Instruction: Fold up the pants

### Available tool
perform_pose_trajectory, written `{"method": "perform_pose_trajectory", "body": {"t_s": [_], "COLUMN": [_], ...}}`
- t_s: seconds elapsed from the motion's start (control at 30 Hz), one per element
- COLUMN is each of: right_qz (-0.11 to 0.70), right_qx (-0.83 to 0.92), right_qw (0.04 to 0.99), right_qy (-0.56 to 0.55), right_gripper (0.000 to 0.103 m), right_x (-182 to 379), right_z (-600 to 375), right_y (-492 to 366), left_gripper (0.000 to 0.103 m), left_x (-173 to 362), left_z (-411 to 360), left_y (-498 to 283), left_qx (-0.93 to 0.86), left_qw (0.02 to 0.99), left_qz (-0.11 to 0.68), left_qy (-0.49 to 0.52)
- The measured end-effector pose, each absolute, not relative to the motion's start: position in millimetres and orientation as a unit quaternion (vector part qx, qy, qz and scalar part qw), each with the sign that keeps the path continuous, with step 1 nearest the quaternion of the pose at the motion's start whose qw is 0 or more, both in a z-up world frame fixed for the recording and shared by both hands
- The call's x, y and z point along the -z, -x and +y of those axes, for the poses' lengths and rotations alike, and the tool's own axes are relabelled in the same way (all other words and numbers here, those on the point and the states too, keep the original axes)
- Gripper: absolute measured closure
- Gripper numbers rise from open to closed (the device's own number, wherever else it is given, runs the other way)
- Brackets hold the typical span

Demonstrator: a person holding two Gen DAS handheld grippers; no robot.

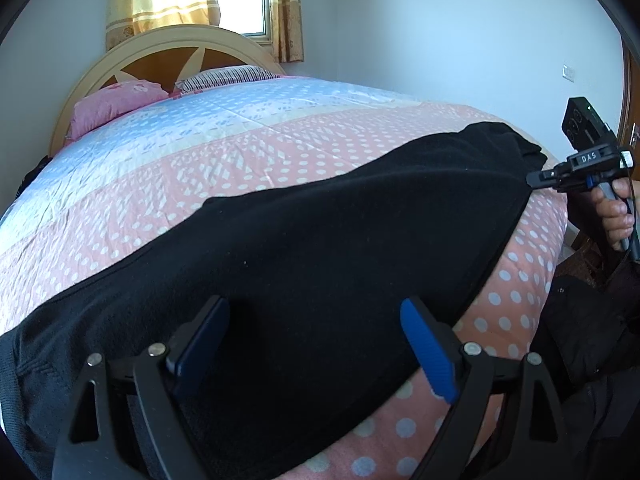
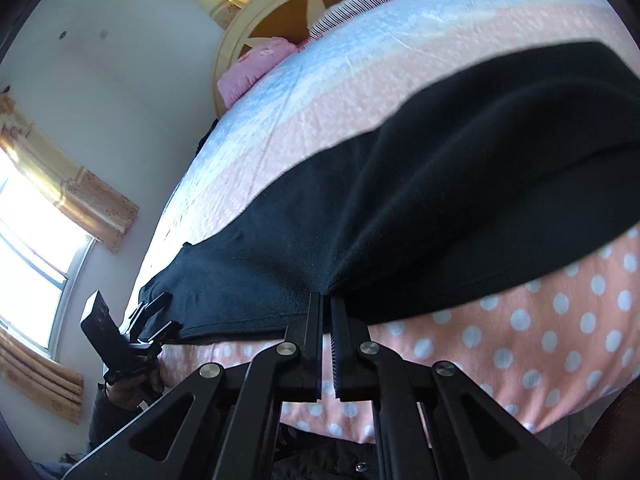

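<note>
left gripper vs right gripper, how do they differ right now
The left gripper has its jaws spread wide above the black pants, pinching nothing; the right gripper is shut on the pants' edge. The left sits near one end, the right at the other. Both are hand-held over the bed.

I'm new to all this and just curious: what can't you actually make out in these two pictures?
- Black pants: waistband and leg ends, cut off by the left wrist view's lower left edge.
- Right gripper: the pinched cloth edge, hidden between its shut jaws.
- Wall switch: too small.
</note>
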State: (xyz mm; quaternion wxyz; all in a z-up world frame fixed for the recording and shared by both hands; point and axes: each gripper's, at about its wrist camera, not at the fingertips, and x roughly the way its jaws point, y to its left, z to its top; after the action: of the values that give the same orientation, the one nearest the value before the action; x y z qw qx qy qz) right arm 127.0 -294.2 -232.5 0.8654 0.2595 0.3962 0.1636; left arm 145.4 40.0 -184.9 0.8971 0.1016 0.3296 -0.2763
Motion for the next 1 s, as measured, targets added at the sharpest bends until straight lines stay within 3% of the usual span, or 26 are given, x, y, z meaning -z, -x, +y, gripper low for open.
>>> {"method": "perform_pose_trajectory", "body": {"t_s": [0.7,0.87,1.0], "right_qz": [0.425,0.387,0.351], "right_qx": [-0.147,-0.081,-0.127], "right_qw": [0.86,0.907,0.926], "right_qy": [-0.24,-0.146,-0.047], "right_gripper": [0.099,0.098,0.098], "right_x": [243.7,211.9,184.6], "right_z": [-301.6,-289.3,-237.3], "right_y": [-131.7,-109.9,-93.5], "left_gripper": [0.008,0.007,0.006], "left_x": [184.0,182.8,183.0], "left_z": [43.1,49.6,52.3], "left_y": [-141.5,-144.3,-144.5], "left_qx": [0.3,0.31,0.31], "left_qw": [0.896,0.894,0.895], "left_qz": [0.314,0.316,0.314], "left_qy": [-0.091,-0.07,-0.058]}}
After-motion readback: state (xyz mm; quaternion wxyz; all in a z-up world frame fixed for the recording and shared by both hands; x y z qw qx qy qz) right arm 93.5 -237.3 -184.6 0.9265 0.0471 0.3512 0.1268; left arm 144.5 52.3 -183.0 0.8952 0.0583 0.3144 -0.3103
